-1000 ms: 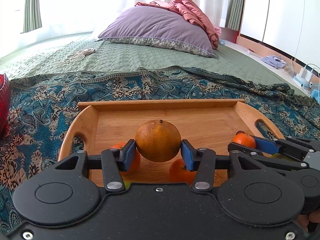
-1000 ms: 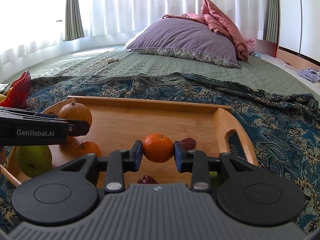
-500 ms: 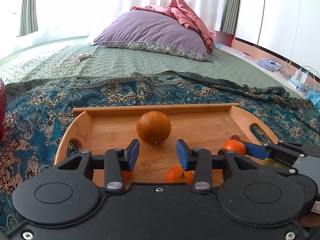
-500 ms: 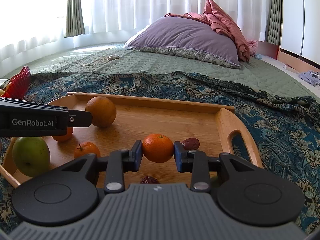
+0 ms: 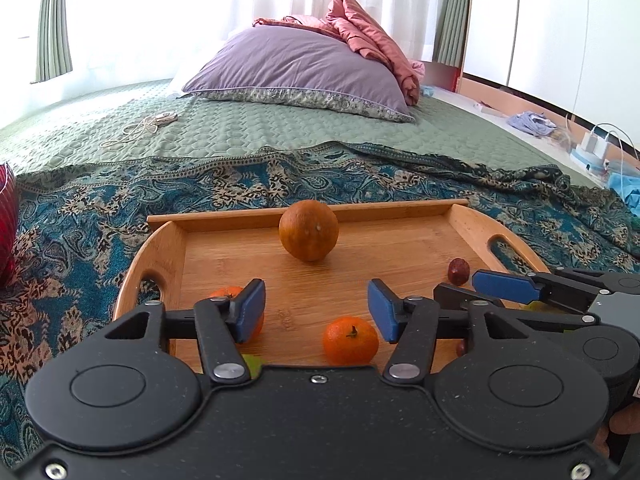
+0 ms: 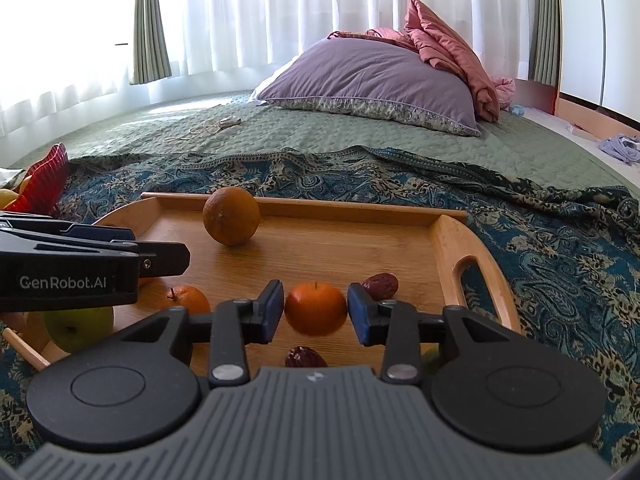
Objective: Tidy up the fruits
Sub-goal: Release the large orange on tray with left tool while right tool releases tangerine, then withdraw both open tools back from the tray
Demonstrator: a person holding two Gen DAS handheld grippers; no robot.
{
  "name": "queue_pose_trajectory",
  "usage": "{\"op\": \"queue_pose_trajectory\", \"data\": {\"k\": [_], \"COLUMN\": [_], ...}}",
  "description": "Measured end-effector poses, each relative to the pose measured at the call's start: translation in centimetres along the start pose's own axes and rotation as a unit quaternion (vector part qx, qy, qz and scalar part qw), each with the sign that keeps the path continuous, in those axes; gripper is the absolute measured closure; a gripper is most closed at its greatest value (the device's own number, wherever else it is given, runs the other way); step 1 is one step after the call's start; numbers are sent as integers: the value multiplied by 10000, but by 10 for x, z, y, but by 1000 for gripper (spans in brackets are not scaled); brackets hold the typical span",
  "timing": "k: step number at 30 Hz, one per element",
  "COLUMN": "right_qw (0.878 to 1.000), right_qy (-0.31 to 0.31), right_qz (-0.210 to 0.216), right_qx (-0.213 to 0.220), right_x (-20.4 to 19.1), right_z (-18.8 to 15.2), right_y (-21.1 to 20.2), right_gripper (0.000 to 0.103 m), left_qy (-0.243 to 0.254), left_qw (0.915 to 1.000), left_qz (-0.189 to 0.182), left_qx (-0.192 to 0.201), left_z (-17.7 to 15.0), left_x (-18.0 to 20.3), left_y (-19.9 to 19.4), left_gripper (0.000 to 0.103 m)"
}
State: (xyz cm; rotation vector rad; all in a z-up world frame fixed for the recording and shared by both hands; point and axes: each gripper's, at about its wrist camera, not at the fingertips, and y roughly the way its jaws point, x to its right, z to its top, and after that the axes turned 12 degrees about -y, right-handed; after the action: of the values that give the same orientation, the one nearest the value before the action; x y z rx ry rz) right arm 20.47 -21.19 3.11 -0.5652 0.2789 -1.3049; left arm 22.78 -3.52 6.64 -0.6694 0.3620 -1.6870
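The wooden tray [image 5: 168, 248] sits on the patterned bedspread [image 5: 80, 216]. The left gripper [image 5: 316, 310] is opening, empty, with the big orange [image 5: 309, 230] beyond it by the far rim. The right gripper [image 6: 315, 310] is opening; the mandarin [image 6: 316, 309] lies between its pads, untouched.

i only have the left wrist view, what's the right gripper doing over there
Observer: The right gripper has a small mandarin between its opening jaws, narrow gaps at both pads.
Operator: any fruit hidden under my gripper body
Observer: Yes, a green apple sits at the tray's near left corner.
Operator: how many dates
Observer: Two: one date beyond the right pad, another date just before the gripper body.
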Motion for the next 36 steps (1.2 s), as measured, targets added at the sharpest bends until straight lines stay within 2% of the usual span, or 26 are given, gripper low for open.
{"op": "queue_pose_trajectory", "data": {"k": [2, 5, 18, 23, 29, 36], "right_qw": [10000, 9999, 9989, 9982, 9976, 9973], "right_qy": [43, 43, 36, -68, 9, -14], "right_qz": [12, 0, -243, -367, -354, -368], "right_qx": [37, 108, 389, 460, 602, 632], "right_x": [1, 2, 7, 6, 8, 9], "right_z": [0, -1, -8, -12, -16, -21], "right_y": [-4, -11, -42, -52, -66, -80], "right_gripper": [45, 40, 13, 10, 0, 0], "left_qy": [8, 9, 21, -27, 119, 107], "left_qw": [10000, 10000, 9997, 9992, 9986, 9980], "left_qz": [7, -5, 144, 286, 320, 409], "left_qx": [36, 83, 177, 265, 401, 468], "left_z": [-2, -4, -17, -23, -31, -43], "left_x": [1, 1, -1, -1, 6, 8], "left_y": [-4, -12, -43, -57, -77, -94], "left_gripper": [37, 31, 18, 13, 6, 2]}}
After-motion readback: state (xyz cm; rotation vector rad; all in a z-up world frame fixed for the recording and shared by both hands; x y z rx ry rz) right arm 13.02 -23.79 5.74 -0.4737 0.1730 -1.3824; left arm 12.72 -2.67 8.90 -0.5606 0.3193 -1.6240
